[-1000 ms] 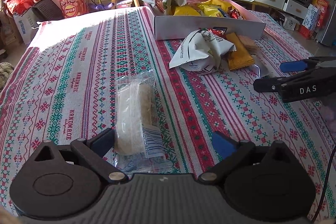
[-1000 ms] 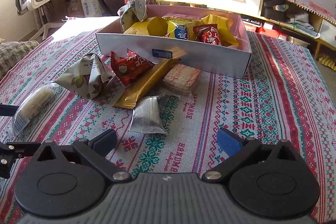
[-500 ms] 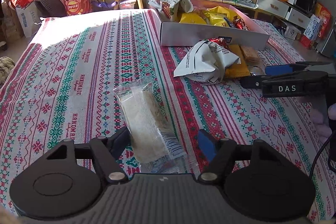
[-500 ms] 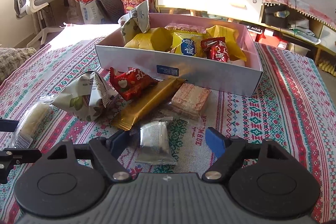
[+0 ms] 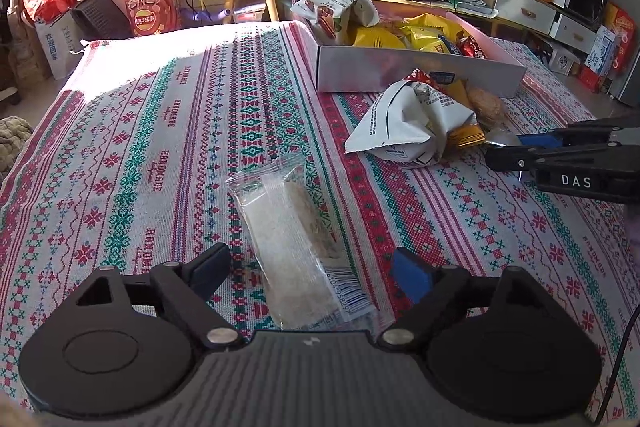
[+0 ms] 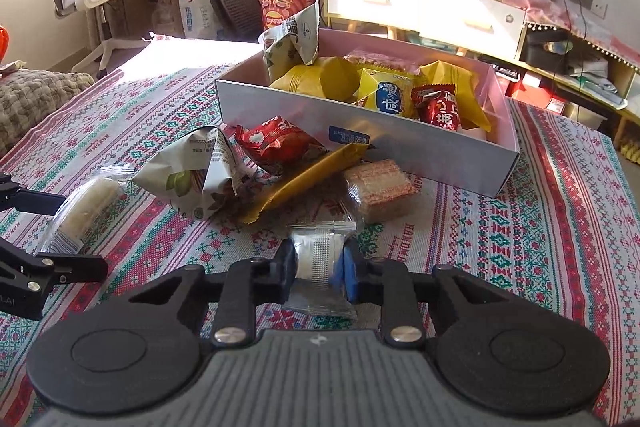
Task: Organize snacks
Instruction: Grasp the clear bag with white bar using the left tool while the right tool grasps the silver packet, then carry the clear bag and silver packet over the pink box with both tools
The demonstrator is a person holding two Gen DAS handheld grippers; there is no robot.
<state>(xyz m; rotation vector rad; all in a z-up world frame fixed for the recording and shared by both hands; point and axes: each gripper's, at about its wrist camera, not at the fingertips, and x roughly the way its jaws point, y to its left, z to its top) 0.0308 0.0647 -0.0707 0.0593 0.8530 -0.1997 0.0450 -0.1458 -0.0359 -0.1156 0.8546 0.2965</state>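
My right gripper (image 6: 318,267) is shut on a small silver packet (image 6: 318,269) lying on the tablecloth. My left gripper (image 5: 308,271) is open, its fingers on either side of a clear-wrapped pale snack bar (image 5: 290,239), also seen at the left of the right wrist view (image 6: 82,211). The white box (image 6: 420,151) behind holds several yellow and red snacks. In front of it lie a red packet (image 6: 276,143), a gold bar (image 6: 308,179), a wafer pack (image 6: 380,187) and a crumpled white-green bag (image 6: 200,175).
The right gripper shows at the right of the left wrist view (image 5: 560,163), beside the white bag (image 5: 408,131). The patterned cloth (image 5: 140,147) covers the table. Cabinets, bags and an office chair stand beyond the far edge.
My right gripper moved forward and closed on the silver packet. My left gripper moved forward so the clear-wrapped bar lies between its open fingers.
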